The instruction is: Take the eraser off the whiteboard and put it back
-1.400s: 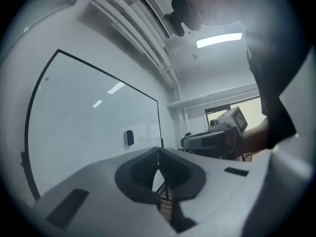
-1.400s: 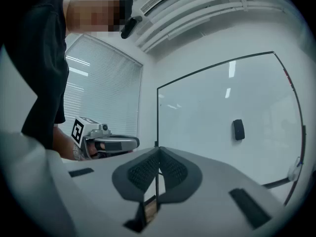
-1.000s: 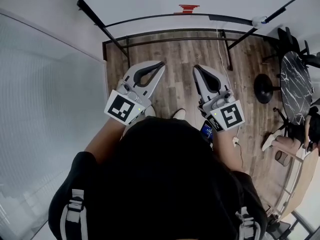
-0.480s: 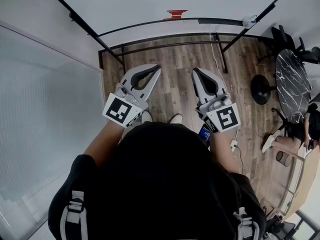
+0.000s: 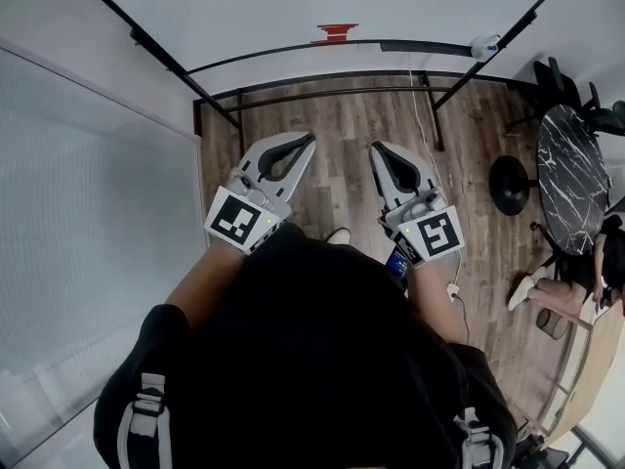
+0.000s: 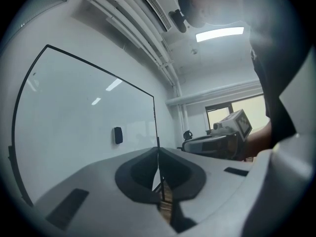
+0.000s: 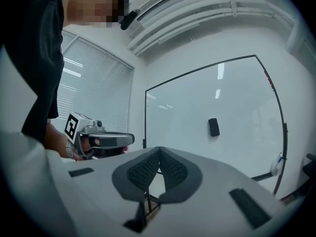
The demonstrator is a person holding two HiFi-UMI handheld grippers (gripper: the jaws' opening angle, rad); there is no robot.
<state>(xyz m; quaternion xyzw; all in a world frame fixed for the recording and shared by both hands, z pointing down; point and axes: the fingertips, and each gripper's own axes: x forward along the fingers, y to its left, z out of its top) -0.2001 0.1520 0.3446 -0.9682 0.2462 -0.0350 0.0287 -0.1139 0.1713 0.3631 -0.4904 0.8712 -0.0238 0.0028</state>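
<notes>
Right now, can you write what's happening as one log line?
stage: eraser not yet taken | eraser: on whiteboard, untouched | left gripper: shut, empty | right gripper: shut, empty

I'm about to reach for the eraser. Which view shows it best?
The right gripper view: the eraser sits clear on the whiteboard. The left gripper view shows it smaller, at a slant. The head view shows at most a dark sliver at its top edge.

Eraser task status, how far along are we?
No step visibly done: the small black rectangular eraser sits on the black-framed whiteboard. In hand: nothing; the left hand-held gripper and right hand-held gripper are shut, empty, short of the board. Left: grab, lift off, put back.
</notes>
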